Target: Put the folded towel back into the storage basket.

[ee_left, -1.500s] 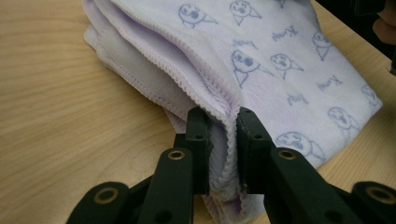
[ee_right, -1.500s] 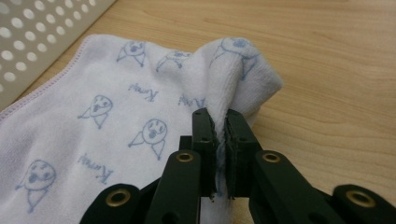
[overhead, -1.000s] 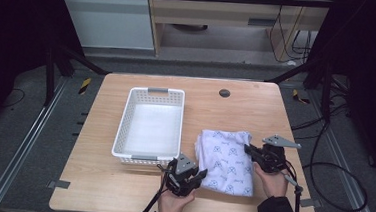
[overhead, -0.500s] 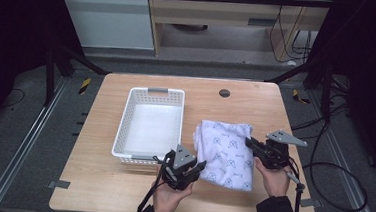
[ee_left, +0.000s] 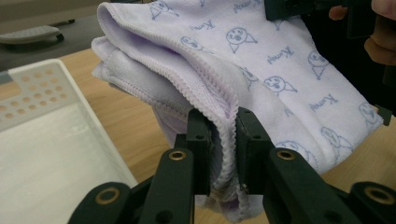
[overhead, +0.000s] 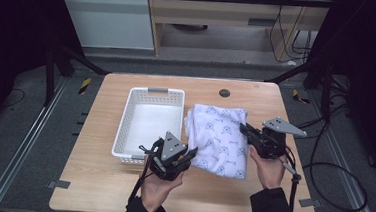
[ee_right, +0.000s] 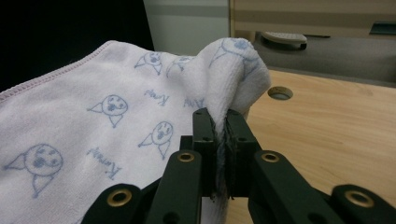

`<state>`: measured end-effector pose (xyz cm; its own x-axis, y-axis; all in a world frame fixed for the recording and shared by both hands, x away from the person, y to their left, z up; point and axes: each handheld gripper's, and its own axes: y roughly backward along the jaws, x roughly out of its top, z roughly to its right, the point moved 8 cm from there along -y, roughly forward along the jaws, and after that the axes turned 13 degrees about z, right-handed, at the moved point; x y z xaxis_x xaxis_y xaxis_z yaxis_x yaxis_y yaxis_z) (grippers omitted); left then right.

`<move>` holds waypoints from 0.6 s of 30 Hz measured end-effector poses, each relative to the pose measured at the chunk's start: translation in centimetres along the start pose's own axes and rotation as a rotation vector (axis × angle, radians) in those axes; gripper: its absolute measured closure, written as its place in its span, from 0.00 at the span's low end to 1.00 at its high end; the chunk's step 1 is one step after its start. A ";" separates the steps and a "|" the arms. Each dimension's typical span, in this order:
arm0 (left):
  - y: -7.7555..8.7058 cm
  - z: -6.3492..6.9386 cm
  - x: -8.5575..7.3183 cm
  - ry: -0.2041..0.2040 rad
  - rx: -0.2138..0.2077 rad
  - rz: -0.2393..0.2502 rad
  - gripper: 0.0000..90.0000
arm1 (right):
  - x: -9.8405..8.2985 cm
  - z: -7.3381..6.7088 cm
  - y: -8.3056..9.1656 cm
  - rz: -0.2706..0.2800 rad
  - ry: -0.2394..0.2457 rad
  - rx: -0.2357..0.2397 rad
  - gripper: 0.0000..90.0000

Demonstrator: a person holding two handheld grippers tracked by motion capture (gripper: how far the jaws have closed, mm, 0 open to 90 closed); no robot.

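The folded lavender towel (overhead: 218,138) hangs just above the table (overhead: 95,189), at three o'clock from the white basket (overhead: 149,124). The left gripper (overhead: 188,155) is clamped on its seven o'clock hemmed corner and the right gripper (overhead: 245,129) is pinched tight on its three o'clock edge. Holding two opposite sides probably keeps the folds together and the cloth level for carrying to the basket.

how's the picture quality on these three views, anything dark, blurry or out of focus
High view: the pale wooden table is evenly lit, the room's edges fall nearly black, the picture is a bit soft. Left gripper view: the folded lilac printed towel is sharp, the white perforated plastic basket looks washed out. Right gripper view: the towel is crisp, the background cabinet blurred, the upper left black.
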<state>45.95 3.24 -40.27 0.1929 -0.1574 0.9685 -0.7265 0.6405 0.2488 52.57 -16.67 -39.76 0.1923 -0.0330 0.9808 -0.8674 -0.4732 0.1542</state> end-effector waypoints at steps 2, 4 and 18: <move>0.3 -0.4 0.5 -0.003 0.007 0.007 0.85 | 0.6 -0.4 -0.2 0.014 0.002 0.001 0.95; 0.7 -0.9 0.9 -0.008 0.011 0.010 0.85 | 1.1 -0.7 -0.4 0.023 0.010 0.000 0.95; 3.4 -4.1 3.6 -0.017 0.061 0.059 0.85 | 4.8 -4.0 -2.1 0.089 0.042 0.020 0.95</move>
<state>46.92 7.92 -35.96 0.1376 -0.1338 0.9814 -0.7752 0.6023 0.1908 53.50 -12.32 -34.86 0.0951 -0.0384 0.9947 -0.8708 -0.4875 0.0645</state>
